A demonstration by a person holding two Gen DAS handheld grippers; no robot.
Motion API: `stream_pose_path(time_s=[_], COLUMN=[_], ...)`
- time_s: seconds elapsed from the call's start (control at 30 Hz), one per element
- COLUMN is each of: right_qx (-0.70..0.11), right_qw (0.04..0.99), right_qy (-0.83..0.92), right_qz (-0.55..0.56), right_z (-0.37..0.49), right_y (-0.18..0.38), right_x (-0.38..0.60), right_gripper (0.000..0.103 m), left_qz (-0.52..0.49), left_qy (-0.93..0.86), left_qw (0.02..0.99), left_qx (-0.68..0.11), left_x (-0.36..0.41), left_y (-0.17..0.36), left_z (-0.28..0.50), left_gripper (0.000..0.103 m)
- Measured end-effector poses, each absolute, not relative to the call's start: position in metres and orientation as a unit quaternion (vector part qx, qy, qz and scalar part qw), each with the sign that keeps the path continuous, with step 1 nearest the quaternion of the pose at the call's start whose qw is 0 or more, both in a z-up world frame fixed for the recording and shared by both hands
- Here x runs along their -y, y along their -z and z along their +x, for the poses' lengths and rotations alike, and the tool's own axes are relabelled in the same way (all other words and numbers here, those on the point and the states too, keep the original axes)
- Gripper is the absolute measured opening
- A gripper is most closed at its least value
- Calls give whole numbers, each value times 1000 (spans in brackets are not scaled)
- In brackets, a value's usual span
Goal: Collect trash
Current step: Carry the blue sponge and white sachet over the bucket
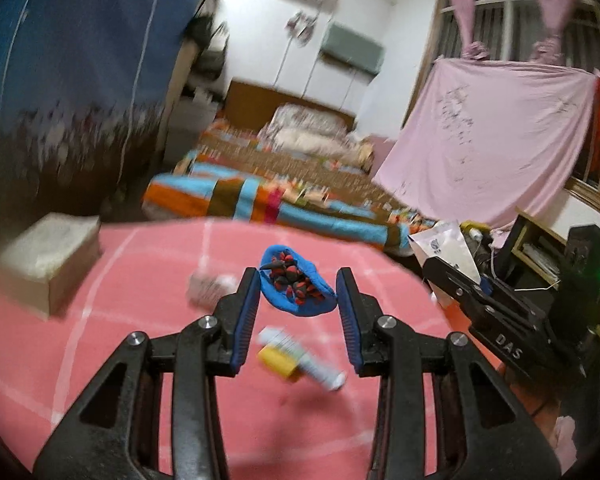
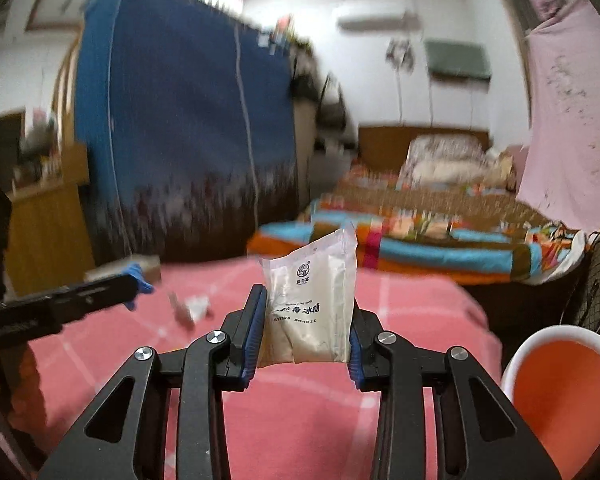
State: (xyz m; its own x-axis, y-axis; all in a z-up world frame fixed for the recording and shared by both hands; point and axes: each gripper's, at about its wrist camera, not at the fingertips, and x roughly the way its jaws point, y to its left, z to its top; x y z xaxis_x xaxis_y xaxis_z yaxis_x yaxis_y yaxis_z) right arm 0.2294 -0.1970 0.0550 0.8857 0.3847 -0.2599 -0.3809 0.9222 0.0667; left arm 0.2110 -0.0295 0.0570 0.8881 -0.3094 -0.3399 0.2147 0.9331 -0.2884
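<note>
My right gripper (image 2: 306, 312) is shut on a clear packet of white sugar (image 2: 312, 304) and holds it upright above the pink table (image 2: 300, 420). That packet also shows at the right of the left wrist view (image 1: 446, 246). My left gripper (image 1: 298, 292) is open and empty over the table (image 1: 140, 340). Between and beyond its fingers lies a blue cloth (image 1: 296, 286) with red and black pieces on it. A yellow and white tube-like wrapper (image 1: 296, 358) lies below the jaws. A small white scrap (image 1: 210, 286) lies to the left.
A tissue box (image 1: 48, 260) stands at the table's left. An orange bin with a white rim (image 2: 560, 392) stands at the right of the table. A bed with a striped blanket (image 1: 280, 196) lies beyond the table. A blue wardrobe (image 2: 180, 140) stands at the left.
</note>
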Motion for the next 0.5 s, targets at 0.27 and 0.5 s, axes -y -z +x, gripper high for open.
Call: stream_pose_path(time_s=[0.27, 0.5], right_qx=[-29, -17], right_qw=[988, 996], right_qy=[-149, -75], right_qz=[30, 49], right_z=[195, 185], right_y=[-80, -83], right_x=[245, 297], right_gripper=[33, 33], left_qz=[-70, -21], left_qy=[171, 214], left_qw=[978, 974], left_qx=[-99, -72], left_x=[84, 142], left_y=[-87, -92], left_z=[200, 202], left_gripper=[20, 20])
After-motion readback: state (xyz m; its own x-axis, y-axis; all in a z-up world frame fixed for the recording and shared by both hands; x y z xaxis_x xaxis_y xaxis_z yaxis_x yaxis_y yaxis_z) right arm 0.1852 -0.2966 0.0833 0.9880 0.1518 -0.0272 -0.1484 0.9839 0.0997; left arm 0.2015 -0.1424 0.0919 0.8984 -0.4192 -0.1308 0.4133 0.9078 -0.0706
